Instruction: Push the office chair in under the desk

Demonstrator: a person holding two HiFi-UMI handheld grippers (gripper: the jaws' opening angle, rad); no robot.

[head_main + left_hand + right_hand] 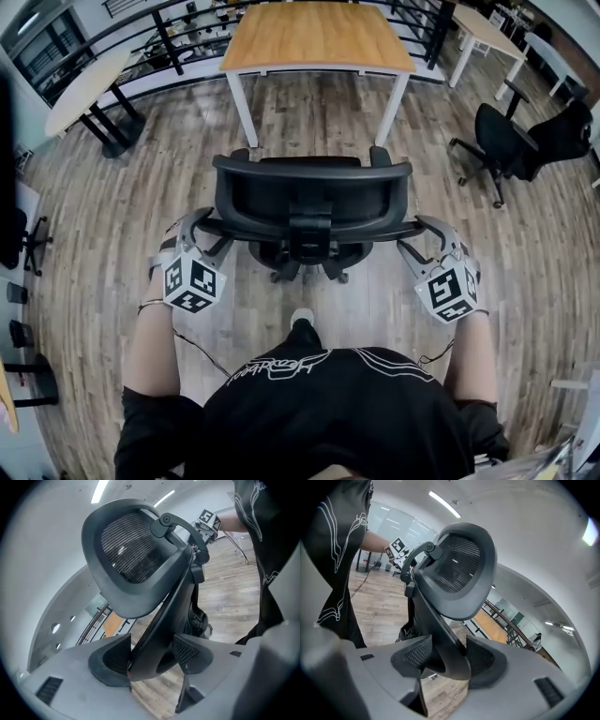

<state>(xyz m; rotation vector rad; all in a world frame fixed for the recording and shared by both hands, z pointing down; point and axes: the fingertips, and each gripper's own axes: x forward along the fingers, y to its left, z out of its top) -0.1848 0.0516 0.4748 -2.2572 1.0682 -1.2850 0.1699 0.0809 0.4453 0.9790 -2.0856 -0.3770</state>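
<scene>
step: we are gripping the black mesh-backed office chair [312,192], left gripper [199,228] and right gripper [424,232] jaws clamping its frame | next: likely pushing straight under the wood-topped counter [319,37]

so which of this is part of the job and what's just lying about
Job: office chair, wooden desk, left gripper, right gripper, both shut on the chair's back frame.
Just around: black chairs at right, round table at left, white table far right.
</scene>
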